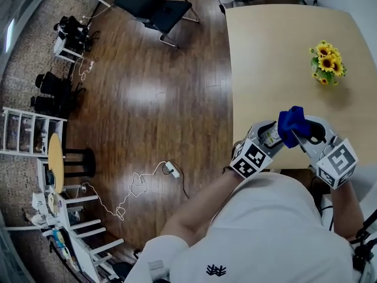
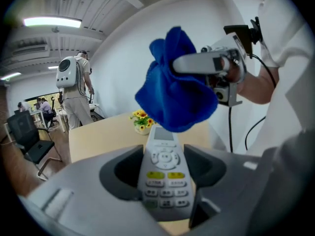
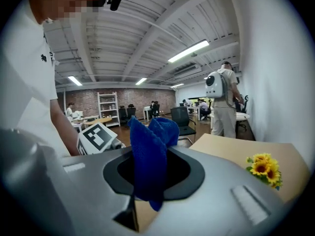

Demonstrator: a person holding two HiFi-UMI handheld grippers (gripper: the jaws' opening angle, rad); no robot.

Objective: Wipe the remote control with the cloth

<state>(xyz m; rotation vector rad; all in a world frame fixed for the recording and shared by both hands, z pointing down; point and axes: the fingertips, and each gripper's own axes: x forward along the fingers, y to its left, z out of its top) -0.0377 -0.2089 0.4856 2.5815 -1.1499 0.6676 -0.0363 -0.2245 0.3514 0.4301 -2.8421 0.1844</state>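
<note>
A grey remote control [image 2: 165, 178] with its buttons facing up sits between the jaws of my left gripper [image 2: 166, 157], which is shut on it. My right gripper [image 3: 152, 168] is shut on a blue cloth [image 3: 147, 146] that sticks up out of its jaws. In the left gripper view the bunched cloth [image 2: 174, 95] hangs over the remote's far end; I cannot tell if they touch. In the head view both grippers meet over the table's near edge, left gripper [image 1: 268, 137] beside right gripper [image 1: 306, 135], with the cloth [image 1: 291, 125] between them.
A pot of sunflowers [image 1: 327, 63] stands on the light wooden table [image 1: 271, 58]. To the table's left, on the wood floor, are a black chair [image 1: 154, 5], a power strip with a cable [image 1: 171, 170] and white shelving [image 1: 29, 131]. A person with a white backpack [image 2: 74, 90] stands beyond the table.
</note>
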